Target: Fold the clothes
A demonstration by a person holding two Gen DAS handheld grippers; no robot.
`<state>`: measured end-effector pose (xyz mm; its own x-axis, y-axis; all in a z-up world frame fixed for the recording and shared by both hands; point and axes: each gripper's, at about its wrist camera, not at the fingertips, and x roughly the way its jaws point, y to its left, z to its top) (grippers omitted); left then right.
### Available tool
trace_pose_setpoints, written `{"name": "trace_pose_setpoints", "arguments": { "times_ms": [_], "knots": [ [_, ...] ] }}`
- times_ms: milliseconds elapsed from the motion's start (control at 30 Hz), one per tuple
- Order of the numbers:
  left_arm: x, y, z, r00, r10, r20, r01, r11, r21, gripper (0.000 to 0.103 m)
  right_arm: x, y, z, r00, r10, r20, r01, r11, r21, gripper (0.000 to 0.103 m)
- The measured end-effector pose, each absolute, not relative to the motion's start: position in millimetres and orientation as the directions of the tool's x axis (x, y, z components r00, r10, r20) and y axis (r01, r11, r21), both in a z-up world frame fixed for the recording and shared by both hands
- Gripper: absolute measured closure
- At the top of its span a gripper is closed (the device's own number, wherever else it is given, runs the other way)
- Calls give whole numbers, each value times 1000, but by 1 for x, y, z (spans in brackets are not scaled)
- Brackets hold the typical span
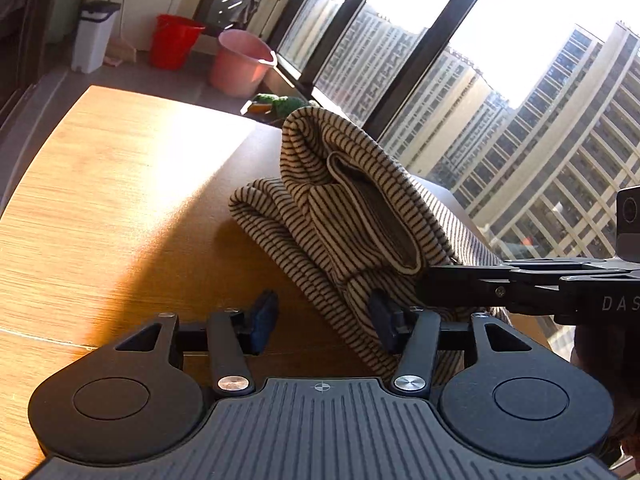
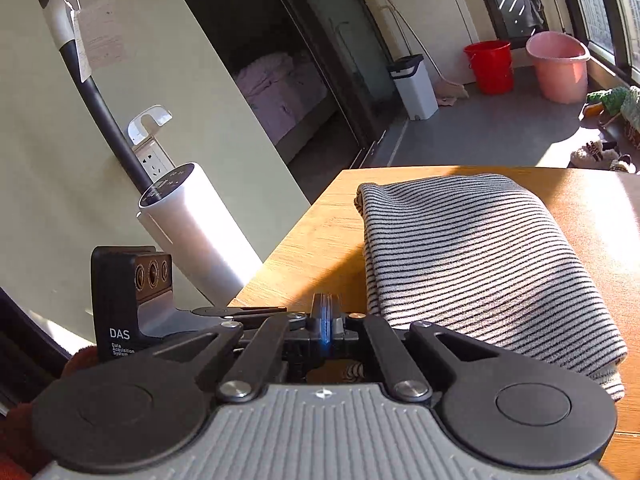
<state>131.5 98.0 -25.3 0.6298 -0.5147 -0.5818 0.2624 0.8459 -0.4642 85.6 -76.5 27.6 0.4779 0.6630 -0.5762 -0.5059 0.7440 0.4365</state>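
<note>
The table [image 1: 100, 184] was wooden, sunlit across its far half and shadowed near the grippers. On it lay the striped garment [image 1: 332, 216], a cream knit with thin dark stripes, bundled into thick folds; in the left wrist view one part rose in a hump toward the window [image 1: 400, 40] while lower folds rested on the tabletop. In the right wrist view the same garment [image 2: 480, 260] showed as a broad folded pad lying flat on the table [image 2: 312, 240], one edge reaching down beside the gripper's frame.

The left gripper [image 1: 324, 320] had its jaws wide apart, blue pads facing each other; the right-hand pad touched the garment's lower fold, the other stood over bare wood. The right gripper [image 2: 326, 328] had its jaws pressed together, and a scrap of striped cloth showed just beneath them (whether the pads actually pinched the cloth I could not tell from that view). In the left wrist view the right gripper's black arm [image 1: 520, 284] reached in from the side and met the garment at its edge.

Beyond the table, on the grey floor [image 2: 480, 128], stood a pink bucket [image 1: 240, 64], a red bucket [image 1: 176, 42] and a white bin [image 1: 94, 36], near one another along the wall. A white cylinder [image 2: 192, 224] with a long dark handle leaned beside the table's corner. Something green and knitted [image 1: 280, 104] lay just past the table's far edge.
</note>
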Motion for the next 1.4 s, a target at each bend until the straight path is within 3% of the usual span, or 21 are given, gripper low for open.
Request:
{"name": "trace_pose_setpoints", "arguments": {
  "times_ms": [67,167,233,267,367,433,500,633,700,767,900,1000,1067,1200,1333,1400],
  "knots": [
    [128,112,-22,652,-482,-586,229,861,-454,50,83,-73,11,498,617,-609,-501,778,379,102],
    [127,131,-5,679,-490,-547,213,845,-491,50,62,-74,11,520,640,-565,-576,752,321,98],
    [133,133,12,701,-507,-501,228,826,-516,50,44,-77,20,564,633,-531,-607,753,252,75],
    [134,128,20,711,-511,-483,242,823,-514,48,34,-78,26,607,607,-514,-607,771,193,58],
    [152,108,39,734,-500,-460,263,834,-486,31,0,-65,32,753,473,-458,-577,809,-112,48],
    [171,92,42,732,-490,-473,260,843,-470,30,-20,-53,22,815,392,-426,-542,777,-322,38],
    [190,80,39,720,-482,-499,246,850,-466,32,-32,-45,8,831,359,-426,-535,727,-430,32],
    [216,73,21,709,-443,-548,176,864,-471,42,-28,-43,-13,837,330,-437,-522,721,-455,34],
    [222,80,13,702,-447,-555,147,853,-501,41,-19,-47,-14,833,334,-442,-520,745,-418,83],
    [224,88,7,695,-451,-560,135,847,-514,39,-6,-62,-2,803,387,-454,-537,800,-268,91],
    [222,95,3,688,-454,-566,139,848,-511,37,14,-98,40,722,570,-391,-577,809,114,92],
    [218,98,0,681,-459,-571,141,847,-513,36,26,-96,55,655,657,-373,-633,746,204,93],
    [215,100,-1,680,-457,-573,144,850,-507,34,27,-80,43,579,695,-426,-684,698,209,93],
    [203,101,16,700,-442,-561,174,867,-466,33,18,-30,0,525,632,-570,-733,676,74,92],
    [178,93,42,703,-491,-514,308,862,-403,23,21,-22,-7,541,623,-565,-723,688,66,92],
    [167,82,44,678,-517,-522,371,854,-364,23,21,-18,-6,555,610,-565,-720,693,41,92]
  ]
}}
